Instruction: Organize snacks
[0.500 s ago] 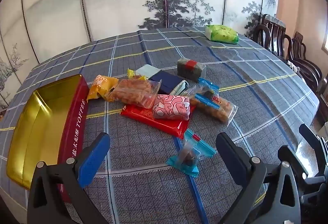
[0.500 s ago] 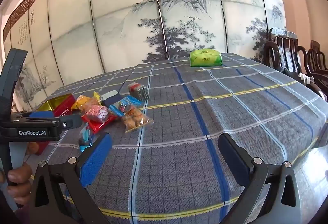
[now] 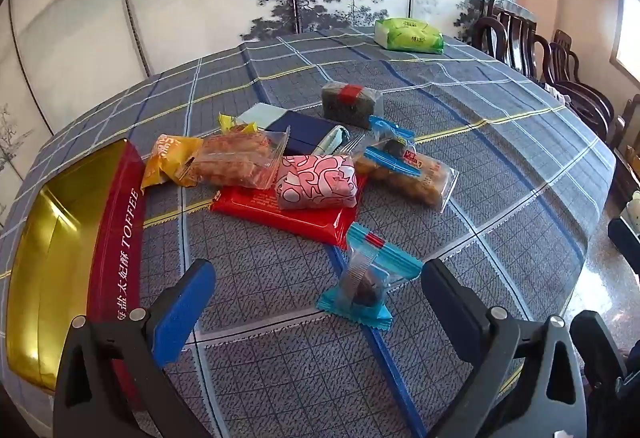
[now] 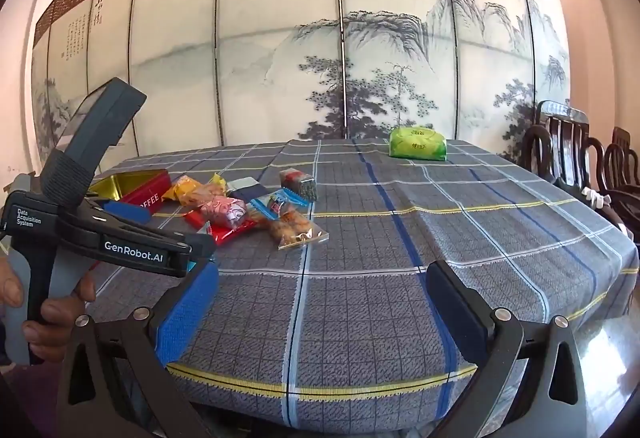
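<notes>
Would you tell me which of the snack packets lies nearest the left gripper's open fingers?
The small blue-edged clear candy packet, lying alone just ahead of the left gripper; the other snacks sit bunched farther back beside the toffee tin.

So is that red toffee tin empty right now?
Seemingly empty: the toffee tin shows only bare gold lining, and the snacks lie outside on the tablecloth.

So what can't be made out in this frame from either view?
- Toffee tin, left wrist view: near end cut off by the left gripper frame.
- Navy packet, left wrist view: mostly hidden beneath other snacks.
- Green pack, right wrist view: print too small.
- Right gripper: open, holds nothing.
</notes>
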`<state>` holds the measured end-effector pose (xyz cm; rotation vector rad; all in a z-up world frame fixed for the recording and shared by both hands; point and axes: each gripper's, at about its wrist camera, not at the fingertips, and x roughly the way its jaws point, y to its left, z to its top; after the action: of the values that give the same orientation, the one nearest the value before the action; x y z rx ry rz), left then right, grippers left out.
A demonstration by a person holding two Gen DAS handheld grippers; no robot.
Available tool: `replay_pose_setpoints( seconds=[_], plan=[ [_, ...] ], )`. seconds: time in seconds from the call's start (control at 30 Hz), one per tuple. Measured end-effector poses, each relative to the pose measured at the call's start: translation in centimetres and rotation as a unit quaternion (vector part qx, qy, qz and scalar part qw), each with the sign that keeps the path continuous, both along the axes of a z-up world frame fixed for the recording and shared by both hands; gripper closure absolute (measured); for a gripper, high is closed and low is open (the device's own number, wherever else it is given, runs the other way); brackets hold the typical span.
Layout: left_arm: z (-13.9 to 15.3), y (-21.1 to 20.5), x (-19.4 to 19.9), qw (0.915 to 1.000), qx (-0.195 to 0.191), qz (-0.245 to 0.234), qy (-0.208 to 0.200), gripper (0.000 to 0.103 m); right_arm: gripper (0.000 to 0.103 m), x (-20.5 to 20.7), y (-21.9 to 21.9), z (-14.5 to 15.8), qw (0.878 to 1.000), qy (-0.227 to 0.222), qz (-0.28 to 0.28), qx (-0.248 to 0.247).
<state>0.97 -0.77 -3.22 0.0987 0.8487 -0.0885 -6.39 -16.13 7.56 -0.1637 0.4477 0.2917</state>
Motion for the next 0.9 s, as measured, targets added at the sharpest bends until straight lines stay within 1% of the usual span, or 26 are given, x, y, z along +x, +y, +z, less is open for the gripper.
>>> replay_pose_setpoints(
  seconds=[0.07,0.17,0.23,0.27,0.3,0.33,0.4,0.43,0.47,0.5,0.53,0.57,0.6,0.83,0.9],
  plan=[
    [0.3,0.1,0.0,0.9998,-0.008,-0.016,0.009,0.001,0.000,-0.2,-0.2,0.1,1.000,0.014,0.006,0.005],
    [0.1,-0.2,0.2,0.9999,0.007,-0.012,-0.001,0.002,0.000,-0.9,-0.7,0.4,1.000,0.017,0.006,0.012],
    [0.0,-0.1,0.4,0.9999,0.003,-0.015,0.000,0.004,0.000,-0.6,-0.5,0.0,1.000,0.022,0.007,0.015],
    [-0.1,-0.1,0.6,0.9998,0.001,-0.020,0.002,0.008,0.000,-0.6,-0.6,0.0,1.000,0.025,0.007,0.014],
    [-0.2,-0.1,0.8,0.9997,0.002,-0.024,0.002,0.014,0.000,-0.3,-0.4,0.0,1.000,0.026,0.005,0.013],
    [-0.4,-0.2,0.9,0.9996,0.007,-0.027,0.005,0.017,0.000,-0.3,-0.3,0.0,1.000,0.027,0.006,0.013],
    [-1.0,-0.3,1.3,0.9993,0.007,-0.033,0.018,0.031,0.000,-0.3,-0.3,0.0,0.999,0.029,0.008,0.012],
    [-1.3,-0.3,1.5,0.9990,0.002,-0.037,0.025,0.036,0.000,-0.3,-0.4,-0.1,0.999,0.031,0.009,0.012],
    [-1.7,-0.2,1.6,0.9986,-0.005,-0.041,0.033,0.046,0.000,-0.3,-0.4,-0.1,0.999,0.032,0.010,0.013],
    [-1.7,0.0,1.5,0.9981,-0.026,-0.047,0.031,0.056,0.000,-0.2,-0.4,0.0,0.999,0.033,0.010,0.012],
    [-1.7,0.1,1.4,0.9978,-0.035,-0.050,0.027,0.063,0.000,-0.2,-0.4,0.0,0.999,0.035,0.010,0.013],
    [-1.7,0.1,1.3,0.9977,-0.033,-0.053,0.025,0.080,0.000,0.0,-0.4,-0.1,0.999,0.036,0.010,0.013],
    [-1.7,0.0,1.3,0.9976,-0.030,-0.055,0.027,0.080,0.000,0.0,-0.4,-0.1,0.999,0.037,0.010,0.014],
    [-0.7,0.6,0.1,0.9964,-0.059,-0.046,0.041,0.081,0.000,0.2,-0.2,-0.3,0.999,0.043,0.018,0.014],
    [-0.1,0.6,-0.5,0.9966,-0.059,-0.046,0.036,0.080,0.000,0.3,-0.3,-0.3,0.999,0.046,0.016,0.016]
  ],
)
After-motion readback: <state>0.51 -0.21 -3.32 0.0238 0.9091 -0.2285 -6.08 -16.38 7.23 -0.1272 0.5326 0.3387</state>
